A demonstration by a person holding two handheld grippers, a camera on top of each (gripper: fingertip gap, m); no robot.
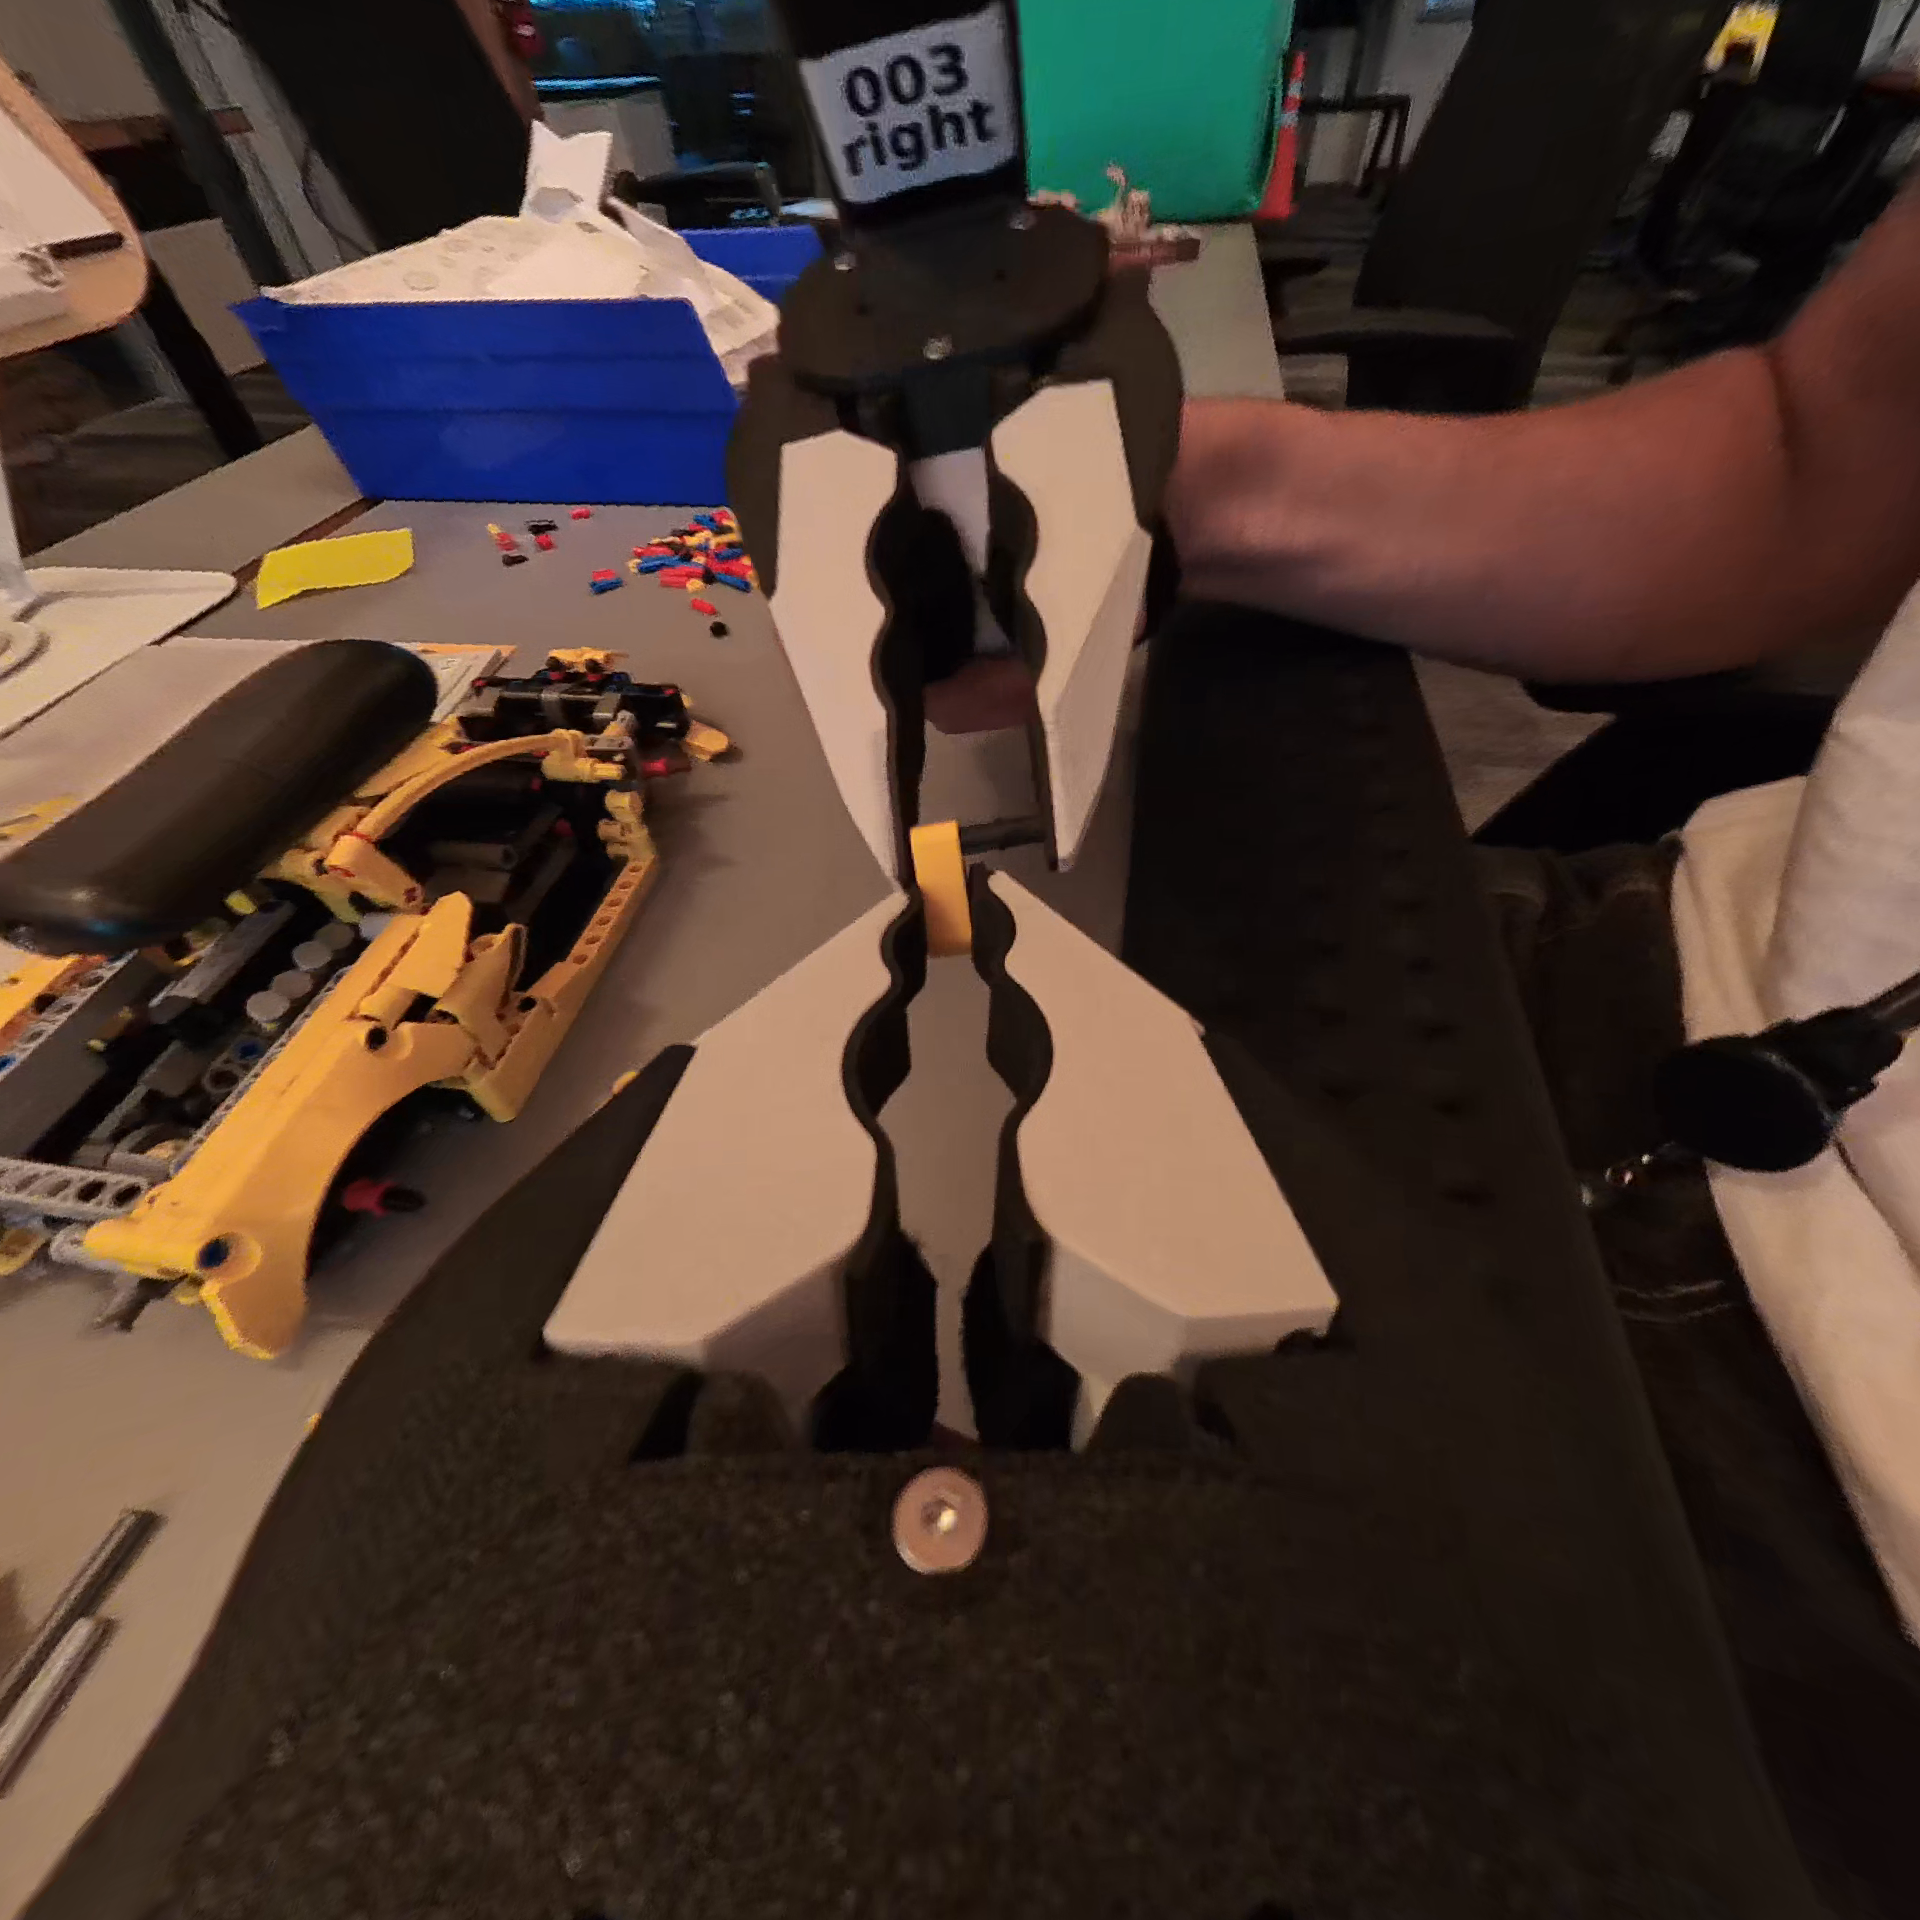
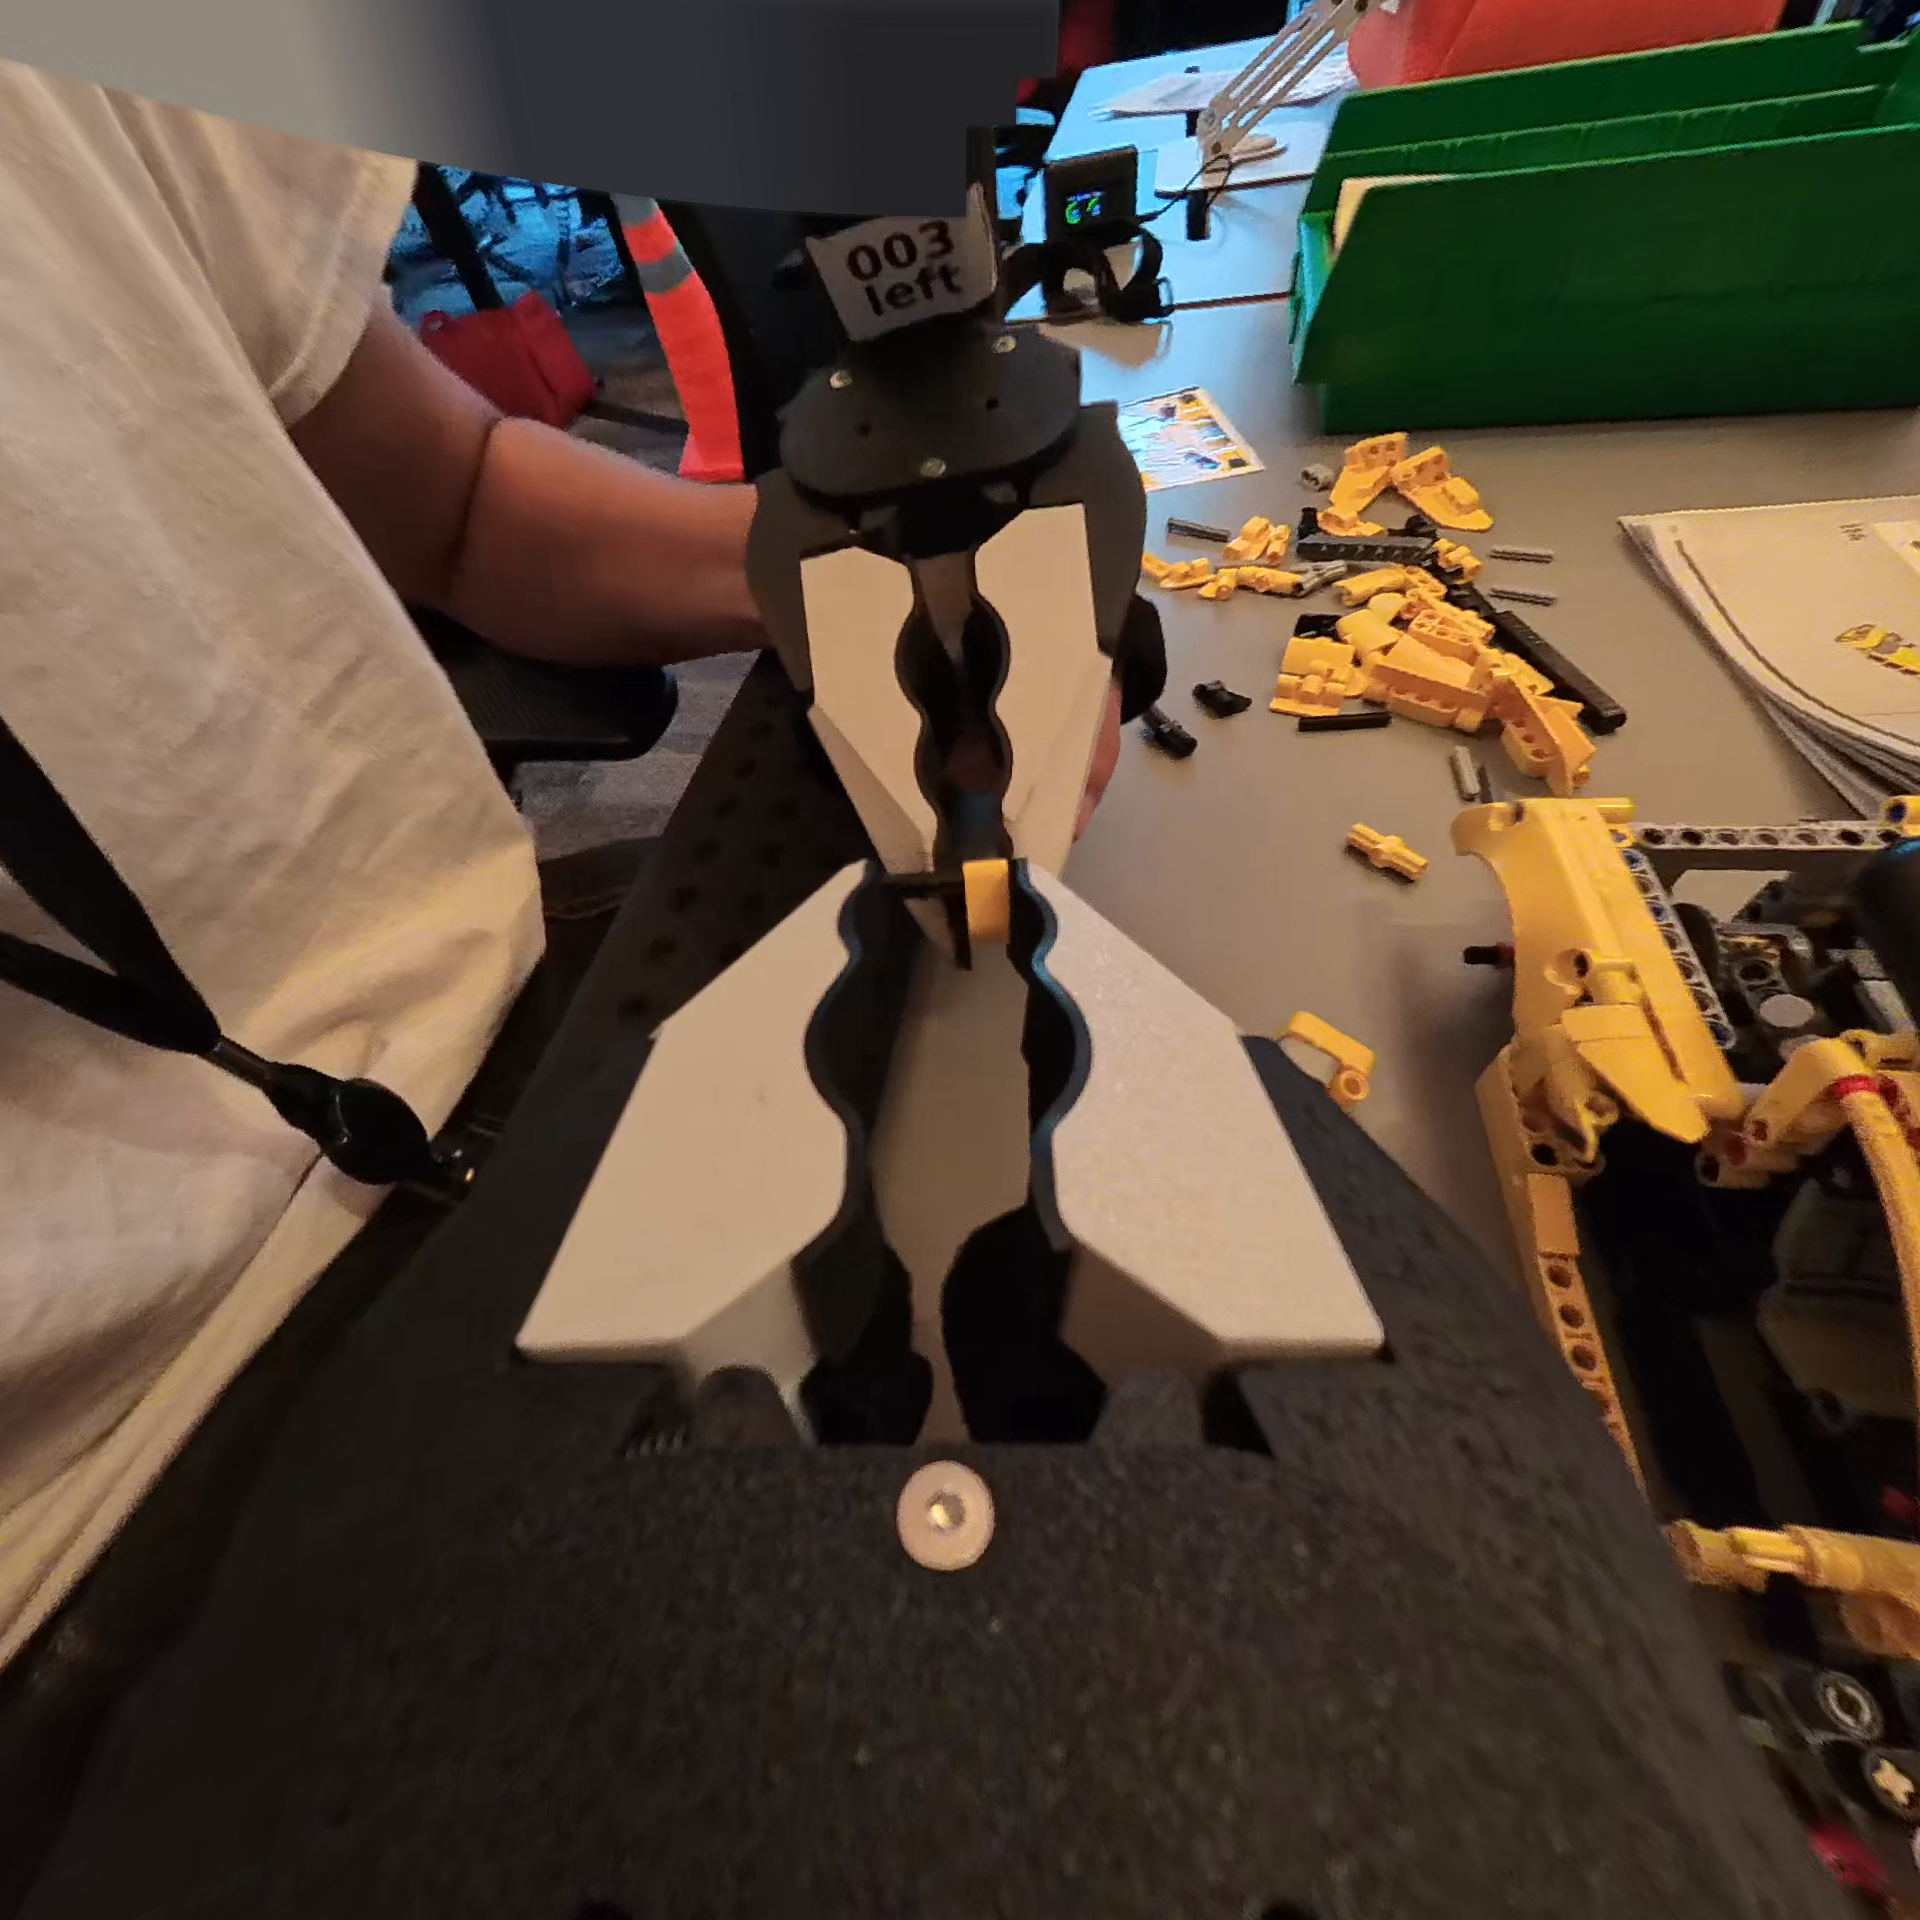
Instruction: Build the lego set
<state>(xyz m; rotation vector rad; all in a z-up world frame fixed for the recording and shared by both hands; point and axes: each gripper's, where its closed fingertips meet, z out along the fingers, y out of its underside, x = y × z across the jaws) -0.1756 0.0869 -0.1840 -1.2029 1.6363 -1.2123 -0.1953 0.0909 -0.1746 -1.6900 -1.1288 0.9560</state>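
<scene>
On my grey worktop (image 1: 748, 883) a blue bin (image 1: 499, 405) stuffed with crumpled paper sits at the far edge, and green bins (image 2: 1621, 260) whose contents I cannot see line the opposite edge beyond a heap of loose yellow pieces (image 2: 1423, 644). Just off the worktop's near edge my two grippers meet tip to tip, each forearm reaching in level from the side. The left gripper (image 1: 948, 896) has its fingers pinching a small yellow piece (image 1: 943, 883), while the right gripper (image 2: 951, 899) pinches a black pin (image 1: 1003, 831) pushed against it, beside the half-built yellow model (image 1: 395, 956).
</scene>
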